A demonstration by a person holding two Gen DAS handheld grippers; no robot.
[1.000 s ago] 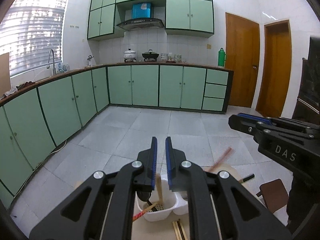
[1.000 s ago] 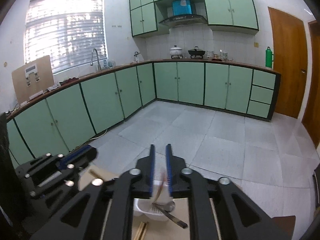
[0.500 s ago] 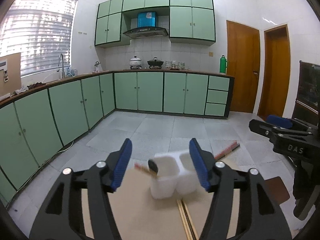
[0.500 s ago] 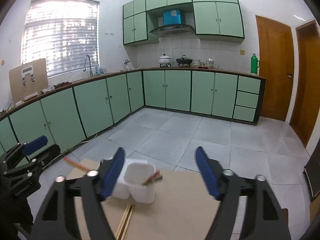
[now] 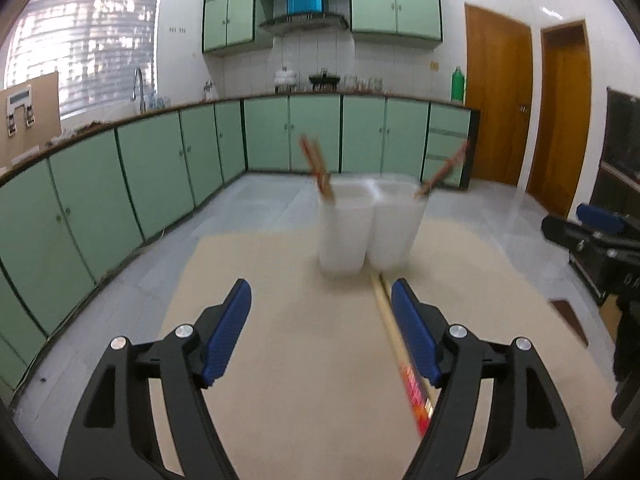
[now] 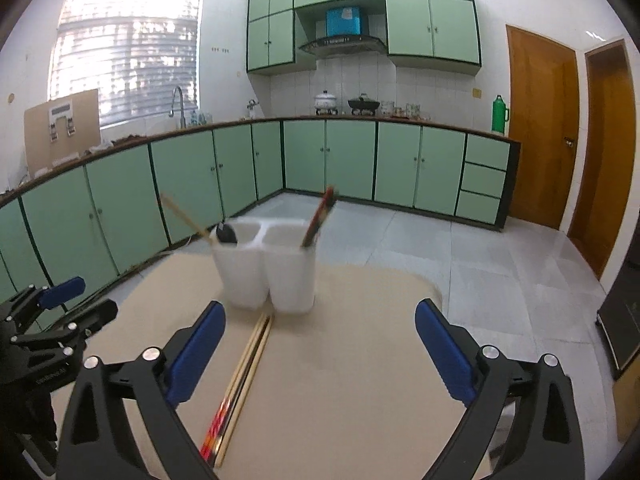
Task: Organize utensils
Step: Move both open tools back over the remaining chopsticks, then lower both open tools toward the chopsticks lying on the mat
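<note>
A white two-compartment utensil holder (image 5: 368, 228) (image 6: 266, 268) stands on the beige table (image 5: 280, 380) (image 6: 360, 360). One chopstick (image 5: 316, 168) leans out of its left compartment, and a red one (image 6: 320, 216) out of its right. A black spoon (image 6: 226, 234) sits in the left compartment. A pair of chopsticks (image 5: 394, 336) (image 6: 246, 372) lies flat in front of the holder. My left gripper (image 5: 320, 286) hangs short of the holder, its jaws opening and nothing between the pads. My right gripper (image 6: 320, 306) is beside it, jaws opening wide and empty.
The table's far edge (image 6: 424, 280) ends just behind the holder, with tiled floor (image 6: 440, 240) beyond. Green cabinets (image 6: 120, 216) run along the left and back walls. A dark cabinet (image 6: 624, 320) stands to the right. Each gripper shows in the other's view.
Both grippers were shut above the holder; now they are open, drawn back and lower. The holder has gone from under the fingers to out ahead. Chopsticks now lean in both compartments.
</note>
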